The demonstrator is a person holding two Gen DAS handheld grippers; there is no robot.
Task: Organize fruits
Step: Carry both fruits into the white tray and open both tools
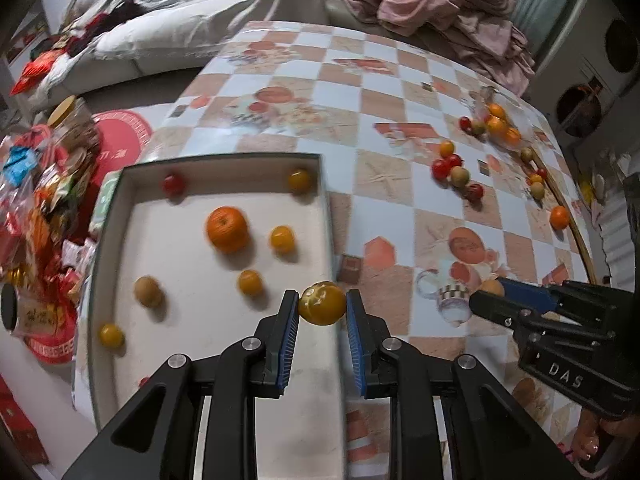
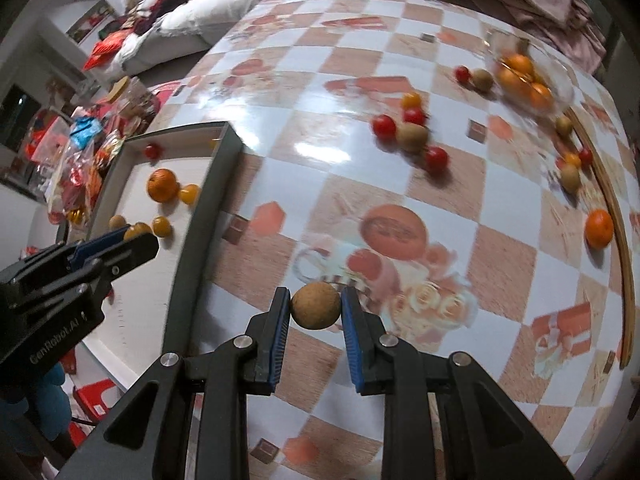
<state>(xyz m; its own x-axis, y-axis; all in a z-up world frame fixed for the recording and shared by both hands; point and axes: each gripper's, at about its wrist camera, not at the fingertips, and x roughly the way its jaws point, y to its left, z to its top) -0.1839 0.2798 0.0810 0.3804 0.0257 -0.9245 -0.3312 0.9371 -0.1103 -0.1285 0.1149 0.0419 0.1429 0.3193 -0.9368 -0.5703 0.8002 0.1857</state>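
My left gripper is shut on a yellow tomato and holds it over the right wall of a white tray. The tray holds an orange, a red tomato, a brown fruit and several yellow tomatoes. My right gripper is shut on a round brown fruit above the checkered table, right of the tray. It also shows in the left wrist view. Loose tomatoes and brown fruits lie further back.
A clear glass bowl with oranges stands at the back right. A lone orange lies by a curved wooden rim. Snack bags and a jar sit left of the table. A sofa with clothes is behind.
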